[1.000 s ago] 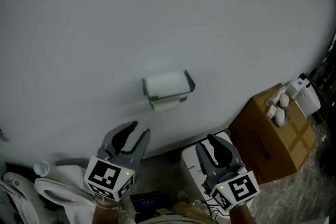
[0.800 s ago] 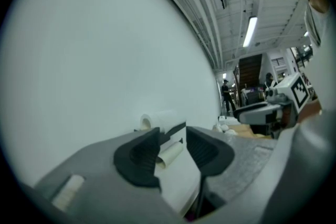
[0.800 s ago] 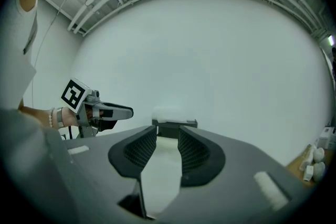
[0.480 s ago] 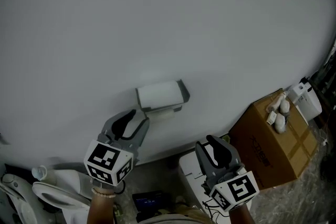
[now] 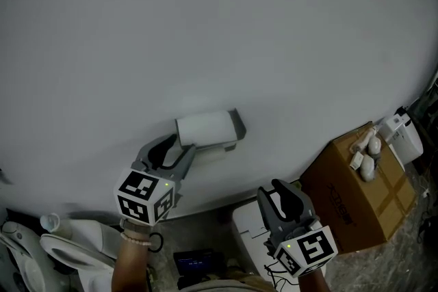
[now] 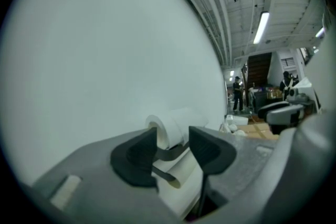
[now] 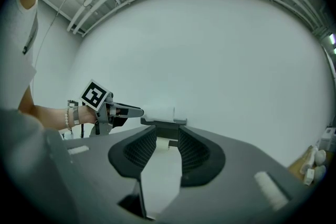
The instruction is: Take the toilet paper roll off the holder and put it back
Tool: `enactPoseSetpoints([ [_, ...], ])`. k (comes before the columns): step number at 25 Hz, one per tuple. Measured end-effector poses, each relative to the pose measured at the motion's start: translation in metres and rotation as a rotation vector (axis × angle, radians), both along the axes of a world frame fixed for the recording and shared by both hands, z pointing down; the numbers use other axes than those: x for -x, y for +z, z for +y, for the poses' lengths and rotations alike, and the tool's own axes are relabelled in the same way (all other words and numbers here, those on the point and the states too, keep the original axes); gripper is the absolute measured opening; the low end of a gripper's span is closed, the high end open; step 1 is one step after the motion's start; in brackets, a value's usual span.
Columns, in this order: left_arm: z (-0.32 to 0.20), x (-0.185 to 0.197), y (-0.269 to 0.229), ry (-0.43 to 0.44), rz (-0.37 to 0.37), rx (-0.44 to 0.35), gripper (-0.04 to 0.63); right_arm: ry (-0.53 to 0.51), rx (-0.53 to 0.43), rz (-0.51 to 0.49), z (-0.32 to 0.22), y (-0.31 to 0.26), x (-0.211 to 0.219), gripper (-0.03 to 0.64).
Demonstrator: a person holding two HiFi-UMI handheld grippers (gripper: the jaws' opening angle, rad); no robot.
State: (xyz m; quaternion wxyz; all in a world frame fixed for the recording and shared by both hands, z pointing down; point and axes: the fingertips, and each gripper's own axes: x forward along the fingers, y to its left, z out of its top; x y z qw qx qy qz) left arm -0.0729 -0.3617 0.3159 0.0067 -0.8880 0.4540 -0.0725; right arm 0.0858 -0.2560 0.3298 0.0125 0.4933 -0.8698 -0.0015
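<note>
**Nearly at the roll, the left tool stood wide**

There, on the plain white wall (image 5: 205, 24), the white toilet paper roll (image 5: 203, 126) sat in its grey metal holder (image 5: 237, 122), a loose sheet hanging down below it. The left gripper (image 5: 181, 147) was held up to the roll's left end, pointing almost level at the wall. Its jaws had just been opening and stood spread. In the left gripper view the left gripper (image 6: 170, 139) framed the roll's round end (image 6: 159, 127) and the holder's grey bar (image 6: 173, 153) in the gap between its dark tips, and neither pad pressed on the paper.

The right gripper (image 5: 279, 187) hung lower and to the right, well apart from the roll, above a white boxy unit (image 5: 248, 229) on the floor. In its own view the right gripper (image 7: 167, 140) had its ribbed jaws partly apart with nothing between them; far beyond them the roll (image 7: 157, 112) showed on the wall.

A brown cardboard box (image 5: 356, 191) stood to the right, with small white items on top. A white toilet bowl (image 5: 75, 249) sat at the lower left.
</note>
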Motion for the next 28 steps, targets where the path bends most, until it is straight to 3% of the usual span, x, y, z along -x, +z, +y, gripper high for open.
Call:
enactPoseSetpoints([
  [11,-0.014,-0.012,0.004,0.001,0.001,0.022,0.172,0.007,0.014,-0.015,-0.008,0.006,-0.014,0.114],
  [24,-0.013,-0.021,-0.008,0.010,0.016,-0.044,0.062,-0.003,0.020,-0.010,-0.011,0.007,-0.017,0.114],
  [28,-0.011,-0.025,-0.010,0.023,0.006,-0.063,0.060,-0.001,0.018,-0.009,-0.011,0.008,-0.019,0.114],
])
